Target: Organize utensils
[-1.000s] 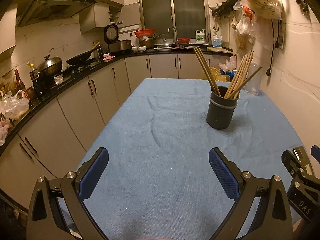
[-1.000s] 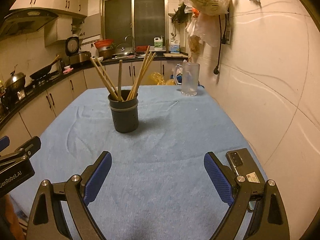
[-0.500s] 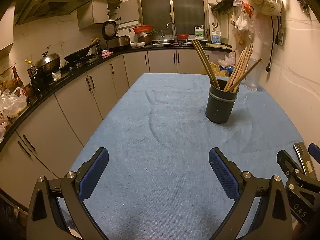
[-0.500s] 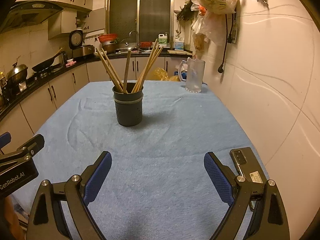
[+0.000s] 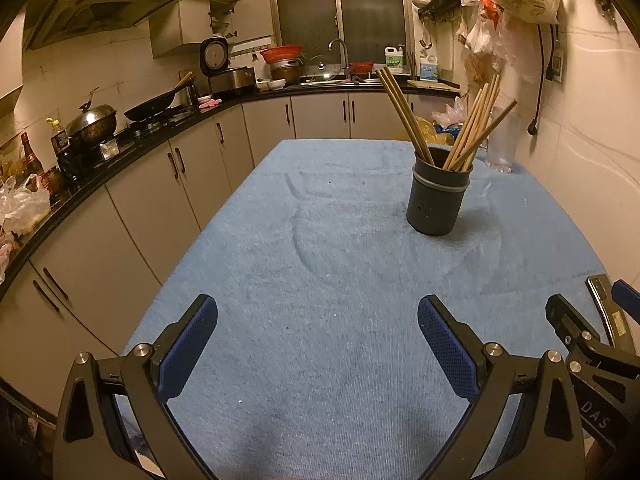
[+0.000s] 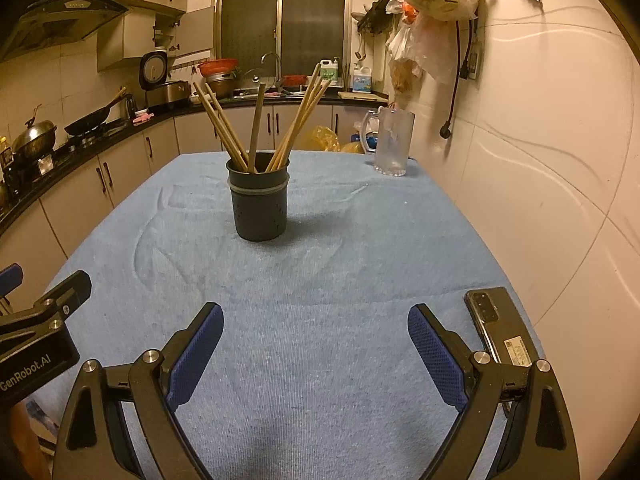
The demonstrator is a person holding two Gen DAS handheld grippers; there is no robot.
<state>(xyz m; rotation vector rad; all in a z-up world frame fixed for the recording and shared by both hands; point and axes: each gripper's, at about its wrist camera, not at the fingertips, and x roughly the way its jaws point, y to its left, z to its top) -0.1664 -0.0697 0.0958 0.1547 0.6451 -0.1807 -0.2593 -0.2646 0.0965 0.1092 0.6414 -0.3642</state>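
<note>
blue cloth covers the worktop (image 6: 320,360); chopsticks (image 6: 256,128) stand in a dark holder (image 6: 259,208) mid-worktop. left tool (image 5: 316,340) and right tool (image 6: 314,344) hover apart, empty. sorting looks done; no loose utensils visible, though near edges are cut off.

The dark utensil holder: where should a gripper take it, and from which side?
Grip the dark utensil holder across its lower wall, coming in level from the near side. It stands upright, and the chopsticks fanning out of its mouth block a grasp from above.
</note>
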